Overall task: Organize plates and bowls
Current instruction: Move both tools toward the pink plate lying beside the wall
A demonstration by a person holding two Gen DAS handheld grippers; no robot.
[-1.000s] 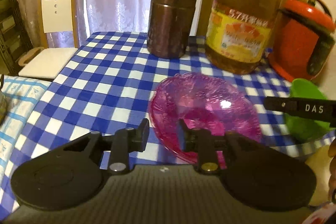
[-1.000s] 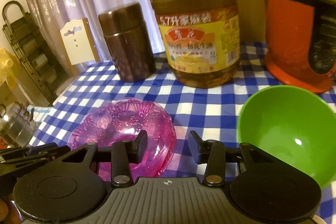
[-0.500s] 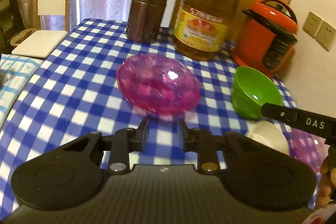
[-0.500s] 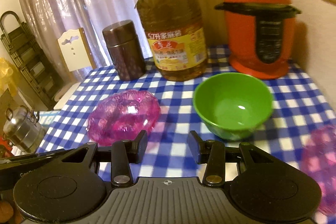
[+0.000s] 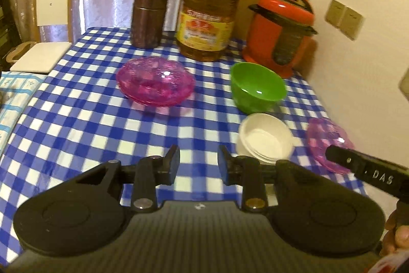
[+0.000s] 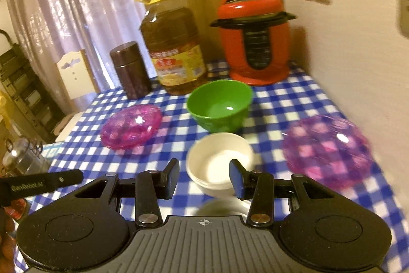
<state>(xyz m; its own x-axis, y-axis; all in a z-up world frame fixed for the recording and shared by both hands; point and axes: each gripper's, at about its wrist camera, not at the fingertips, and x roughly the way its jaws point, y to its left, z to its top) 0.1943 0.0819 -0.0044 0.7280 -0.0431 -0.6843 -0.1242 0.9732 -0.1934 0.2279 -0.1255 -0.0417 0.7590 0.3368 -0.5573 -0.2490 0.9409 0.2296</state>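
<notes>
Both tongs are seen empty above the near edge of a table [image 5: 76, 104] covered in blue-and-white check cloth. The left tongs [image 5: 198, 161] have a gap between the fingers and are opening, with nothing between them. The right tongs [image 6: 204, 177] are held apart, also with nothing gripped.

The green bowl [image 6: 219, 104] is taken as the landmark. Just in front of it a stack of white bowls [image 6: 219, 163] is found, close to the right tongs. To its left a stack of pink glass plates [image 6: 131, 126] is set; to its right and nearer the camera, one more pink plate [image 6: 327, 151] lies by itself beside the wall.

The risks are judged as follows. The lone pink plate looks thin and slick — a shallow grip on its rim could let it slip and chip. It lies close to the wall, so little room is left for the tongs. The white stack could be knocked if a hand sweeps low over it.

Behind the green bowl an oil bottle [image 6: 173, 53], a brown canister [image 6: 130, 69] and a red cooker [image 6: 254, 35] are lined up. Sheer curtains and a white chair [image 5: 51, 24] are seen further left — the light is dim and warm.
</notes>
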